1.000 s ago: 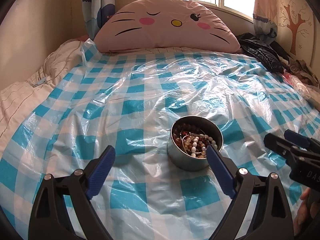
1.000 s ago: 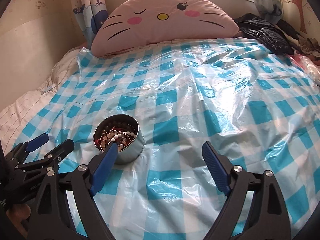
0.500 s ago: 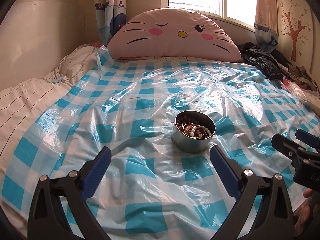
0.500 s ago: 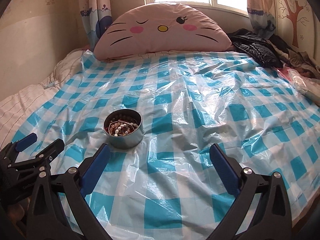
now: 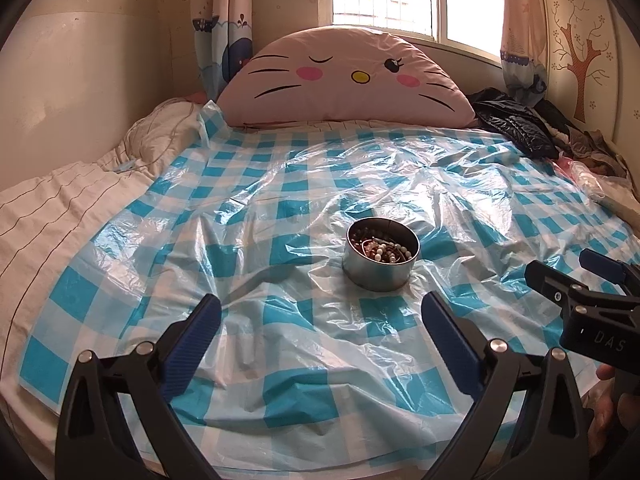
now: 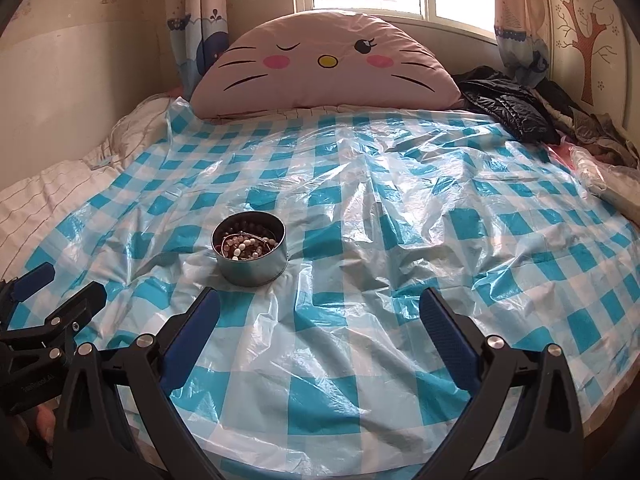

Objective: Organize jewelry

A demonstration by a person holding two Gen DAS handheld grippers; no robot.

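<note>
A round metal tin (image 5: 378, 272) stands on the blue-and-white checked plastic sheet (image 5: 256, 216) on the bed; it also shows in the right wrist view (image 6: 252, 268). It holds beaded jewelry (image 5: 382, 249) in brown, white and pink. My left gripper (image 5: 320, 340) is open and empty, well back from the tin near the bed's front edge. My right gripper (image 6: 320, 336) is open and empty, back from the tin and to its right. The right gripper shows at the right edge of the left wrist view (image 5: 576, 276), the left gripper at the left edge of the right wrist view (image 6: 60, 292).
A pink cat-face pillow (image 5: 344, 80) leans at the head of the bed under the window. A black jacket (image 5: 516, 124) and crumpled clothes lie at the far right. Striped bedding (image 5: 60, 208) shows beyond the sheet's left edge.
Both grippers have drawn back and up from the tin, which now looks smaller and farther off. Both have stayed open. The tin has not moved.
</note>
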